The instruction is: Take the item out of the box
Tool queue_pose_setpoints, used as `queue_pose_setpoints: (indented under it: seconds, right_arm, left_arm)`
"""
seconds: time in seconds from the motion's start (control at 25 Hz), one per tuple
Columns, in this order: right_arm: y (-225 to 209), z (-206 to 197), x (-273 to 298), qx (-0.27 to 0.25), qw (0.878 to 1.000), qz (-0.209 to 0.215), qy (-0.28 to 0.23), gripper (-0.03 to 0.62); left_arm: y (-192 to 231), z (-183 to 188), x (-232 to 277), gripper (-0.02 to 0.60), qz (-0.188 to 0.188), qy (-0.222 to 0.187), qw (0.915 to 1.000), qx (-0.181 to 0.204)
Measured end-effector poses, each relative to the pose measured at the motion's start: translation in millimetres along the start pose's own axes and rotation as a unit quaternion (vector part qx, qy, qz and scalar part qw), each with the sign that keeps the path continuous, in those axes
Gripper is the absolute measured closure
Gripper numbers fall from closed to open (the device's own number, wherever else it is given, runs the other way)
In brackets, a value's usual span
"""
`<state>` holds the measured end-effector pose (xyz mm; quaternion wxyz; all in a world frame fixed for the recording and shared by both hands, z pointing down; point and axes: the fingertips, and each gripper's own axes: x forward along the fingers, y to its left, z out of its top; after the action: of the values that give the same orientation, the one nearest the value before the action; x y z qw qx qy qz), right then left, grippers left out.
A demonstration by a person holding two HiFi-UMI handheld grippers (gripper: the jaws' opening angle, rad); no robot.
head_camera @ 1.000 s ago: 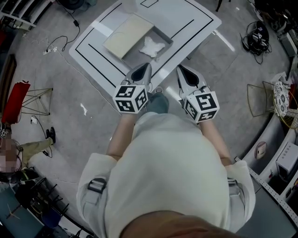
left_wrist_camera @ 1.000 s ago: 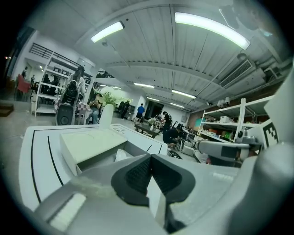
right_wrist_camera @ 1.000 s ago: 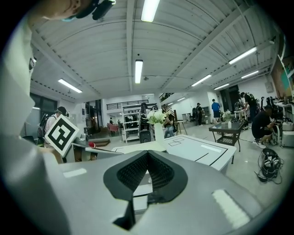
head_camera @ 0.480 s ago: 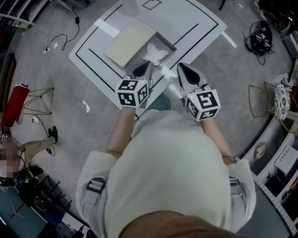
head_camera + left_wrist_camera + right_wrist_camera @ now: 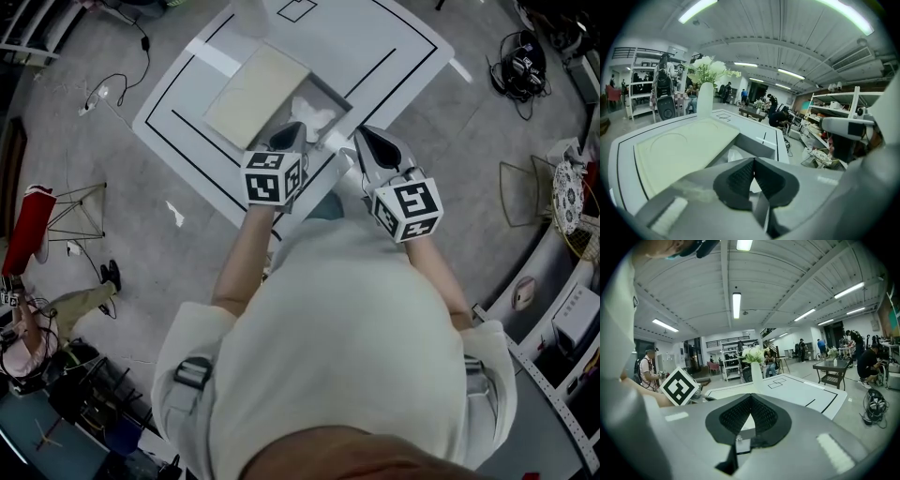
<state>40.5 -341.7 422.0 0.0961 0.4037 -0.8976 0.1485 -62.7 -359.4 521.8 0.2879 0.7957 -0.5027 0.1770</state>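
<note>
Though shut, left gripper (image 5: 753, 165) at box (image 5: 755, 146) edge.

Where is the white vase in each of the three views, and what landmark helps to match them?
Head view: vase at the top edge, left of centre.
Left gripper view: vase in the upper left, with flowers.
Right gripper view: vase near the centre.
Shared landmark: the small black-outlined rectangle beside it.

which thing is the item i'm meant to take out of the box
Find the white table marked with black lines; on it sits a shallow grey open box beside a flat cream board. The item is the crumpled white bundle lying inside that box, the only soft, wrinkled thing there.
</note>
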Motion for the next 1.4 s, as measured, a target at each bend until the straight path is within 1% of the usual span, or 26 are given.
queue_pose_setpoints:
  seconds: [0.2, 0.24, 0.32, 0.44, 0.56, 0.72, 0.92, 1.16, 1.2, 1.28, 1.4]
  right_arm:
    - [-6, -6, 9, 0.007, 1.0, -0.002, 0.017, 0.595]
    - [-6, -8, 10, 0.008, 1.0, -0.001, 0.021, 0.595]
    - [-6, -13, 12, 0.01, 1.0, 0.001, 0.029, 0.595]
    - [-5, -21, 13, 0.012, 0.999, 0.003, 0.04, 0.595]
    - [-5, -27, 12, 0.015, 0.999, 0.004, 0.048, 0.595]
    - [-7, -30, 9, 0.018, 0.998, 0.003, 0.055, 0.595]
    - [-7, -33, 11, 0.023, 0.998, 0.005, 0.057, 0.595]
    - [-8, -36, 9, 0.028, 0.998, 0.005, 0.056, 0.596]
    - [-8, -37, 8, 0.028, 0.998, 0.005, 0.056, 0.595]
    - [-8, -37, 7, 0.029, 0.998, 0.005, 0.055, 0.596]
    - [-10, -34, 4, 0.029, 0.998, 0.003, 0.05, 0.595]
  left_arm:
    - [9, -8, 18, 0.564, -0.002, 0.029, 0.9996, 0.002]
    - [10, -9, 21, 0.554, -0.001, 0.033, 0.9994, 0.005]
    - [11, -11, 27, 0.509, 0.001, 0.043, 0.999, 0.014]
    - [11, -14, 36, 0.46, 0.0, 0.063, 0.9977, 0.026]
    - [12, -15, 43, 0.426, 0.004, 0.078, 0.9962, 0.038]
    - [13, -15, 52, 0.396, 0.008, 0.094, 0.9944, 0.049]
    - [17, -22, 63, 0.394, 0.013, 0.119, 0.9912, 0.057]
    - [14, -22, 67, 0.396, 0.015, 0.125, 0.9901, 0.062]
    - [14, -23, 67, 0.41, 0.015, 0.126, 0.9899, 0.062]
    - [13, -23, 67, 0.485, 0.016, 0.126, 0.9899, 0.062]
    - [10, -23, 66, 0.523, 0.016, 0.124, 0.9897, 0.07]
